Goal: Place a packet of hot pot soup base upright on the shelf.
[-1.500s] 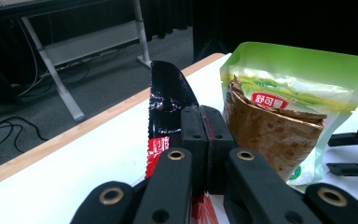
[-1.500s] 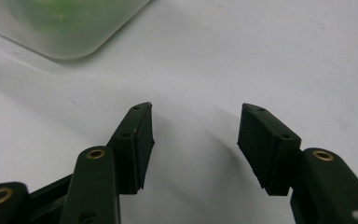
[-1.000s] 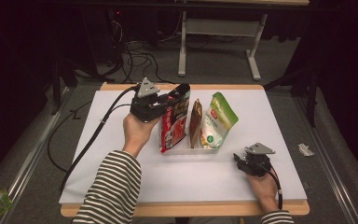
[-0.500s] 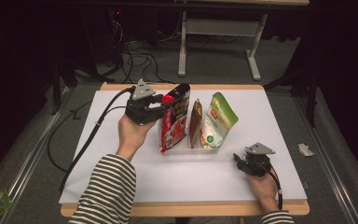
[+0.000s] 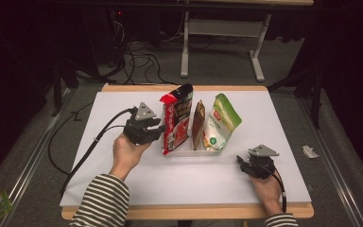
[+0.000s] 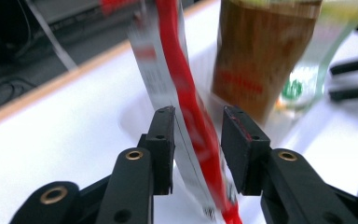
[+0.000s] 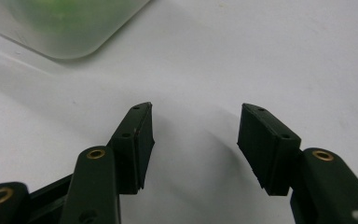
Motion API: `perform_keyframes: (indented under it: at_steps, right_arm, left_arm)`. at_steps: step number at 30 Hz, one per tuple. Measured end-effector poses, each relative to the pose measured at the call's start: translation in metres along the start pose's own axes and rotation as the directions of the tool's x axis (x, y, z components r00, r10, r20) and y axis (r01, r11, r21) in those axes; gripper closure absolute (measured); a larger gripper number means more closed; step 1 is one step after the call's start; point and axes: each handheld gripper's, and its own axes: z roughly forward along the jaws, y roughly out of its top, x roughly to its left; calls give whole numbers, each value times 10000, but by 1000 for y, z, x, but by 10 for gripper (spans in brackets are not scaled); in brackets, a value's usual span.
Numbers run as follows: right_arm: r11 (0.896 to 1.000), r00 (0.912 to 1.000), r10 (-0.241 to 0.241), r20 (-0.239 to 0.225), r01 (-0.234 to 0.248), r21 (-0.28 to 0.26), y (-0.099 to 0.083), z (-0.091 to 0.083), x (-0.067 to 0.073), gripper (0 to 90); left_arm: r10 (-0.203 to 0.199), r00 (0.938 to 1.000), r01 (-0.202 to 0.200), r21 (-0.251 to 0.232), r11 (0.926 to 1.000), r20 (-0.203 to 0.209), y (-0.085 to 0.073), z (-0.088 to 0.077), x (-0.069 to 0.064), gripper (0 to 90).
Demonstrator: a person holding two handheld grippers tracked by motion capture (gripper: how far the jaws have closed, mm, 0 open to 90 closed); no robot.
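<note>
My left gripper (image 6: pixel 196 140) straddles a red snack pouch (image 5: pixel 176 118) standing in a clear tray (image 5: pixel 189 152).

The pouch stands on end, long axis upright, top leaning toward the table's far edge. My left jaws have just been closing, pads not clearly pressing it. Its print is too blurred to read. My right gripper (image 7: pixel 193 140) rests open on the white table (image 5: pixel 283 118), empty.

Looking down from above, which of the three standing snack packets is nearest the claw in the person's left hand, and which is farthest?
From the left claw:
1. Red packet, right beside the claw, at the left end of the clear tray.
2. Brown packet, in the middle.
3. Green packet, at the right end, farthest.
</note>
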Motion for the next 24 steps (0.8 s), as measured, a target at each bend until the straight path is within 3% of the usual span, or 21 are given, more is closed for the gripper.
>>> perform_keyframes:
  at_steps: [4, 5, 7, 10, 24]
  right_arm:
    - [10000, 10000, -3, -10, 3, 0, 0, 0, 0, 458]
    - [10000, 10000, -3, -10, 3, 0, 0, 0, 0, 458]
    - [10000, 10000, 9, -13, -9, -2, 0, 0, 0, 458]
    - [10000, 10000, -4, 5, 4, 5, 0, 0, 0, 458]
    - [10000, 10000, -27, 3, 27, 6, 0, 0, 0, 459]
  left_arm:
    - [1, 9999, -10, 791, 9969, 111, -16, 13, -5, 696]
    - [1, 9999, -10, 791, 9969, 111, -16, 13, -5, 705]
    - [-144, 9997, 118, 1225, 9924, 206, -24, 21, -7, 728]
    - [8, 9997, -44, 1583, 9874, 226, -26, 29, -11, 744]
    - [-414, 9989, 374, 1595, 9865, 218, -25, 39, -12, 790]
